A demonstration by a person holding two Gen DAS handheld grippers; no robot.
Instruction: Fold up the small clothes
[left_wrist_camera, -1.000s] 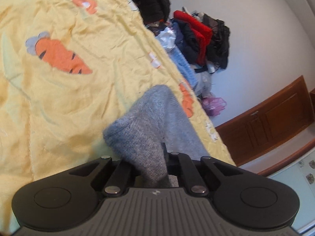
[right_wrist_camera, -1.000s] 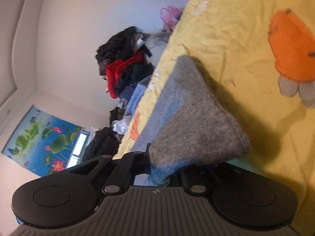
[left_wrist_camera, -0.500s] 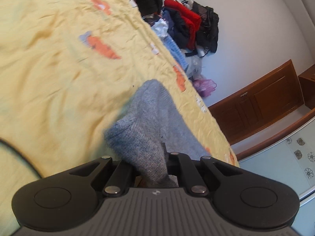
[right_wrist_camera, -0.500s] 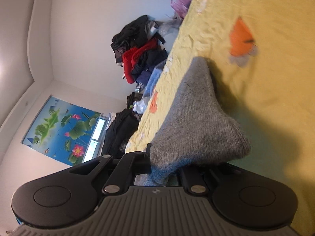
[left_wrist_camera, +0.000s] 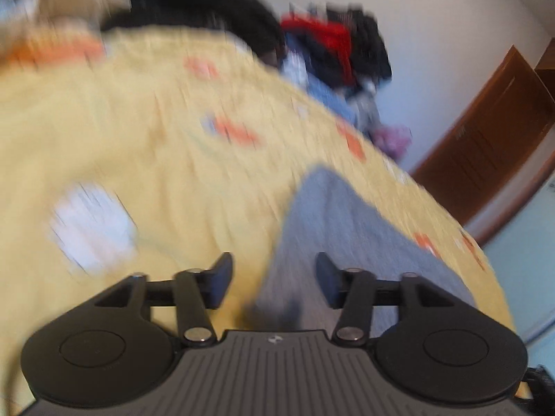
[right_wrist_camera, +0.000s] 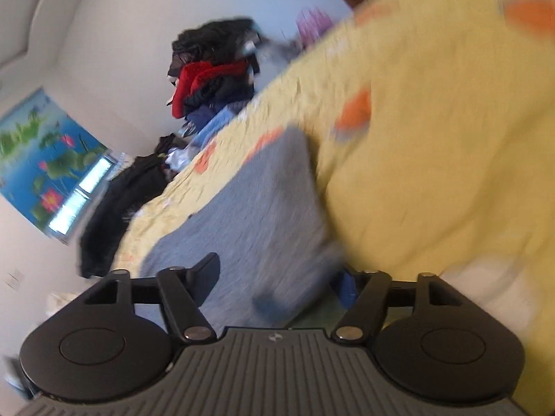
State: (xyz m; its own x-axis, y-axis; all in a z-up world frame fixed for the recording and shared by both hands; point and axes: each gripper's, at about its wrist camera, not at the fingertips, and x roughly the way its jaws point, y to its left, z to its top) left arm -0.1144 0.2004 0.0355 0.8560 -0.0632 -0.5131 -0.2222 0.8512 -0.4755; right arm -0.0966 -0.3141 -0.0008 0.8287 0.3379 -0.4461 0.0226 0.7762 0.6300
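Observation:
A grey knitted garment [left_wrist_camera: 333, 228] lies on the yellow carrot-print bedsheet [left_wrist_camera: 156, 145]. It also shows in the right wrist view [right_wrist_camera: 256, 215], on the sheet [right_wrist_camera: 433, 145]. My left gripper [left_wrist_camera: 274, 277] is open, its jaws wide apart, with the garment's near edge between and below them. My right gripper [right_wrist_camera: 277, 280] is open too, with the garment's near corner between its jaws. Neither holds the cloth. Both views are blurred by motion.
A pile of black, red and blue clothes [left_wrist_camera: 333, 52] sits at the far end of the bed, and shows in the right wrist view [right_wrist_camera: 215, 79]. A white patch [left_wrist_camera: 90, 228] lies on the sheet at left. A wooden cabinet [left_wrist_camera: 485, 138] stands at right.
Both grippers opened and let go of the grey garment, which now lies on the sheet. Both cameras swung and pulled back, blurring the views.

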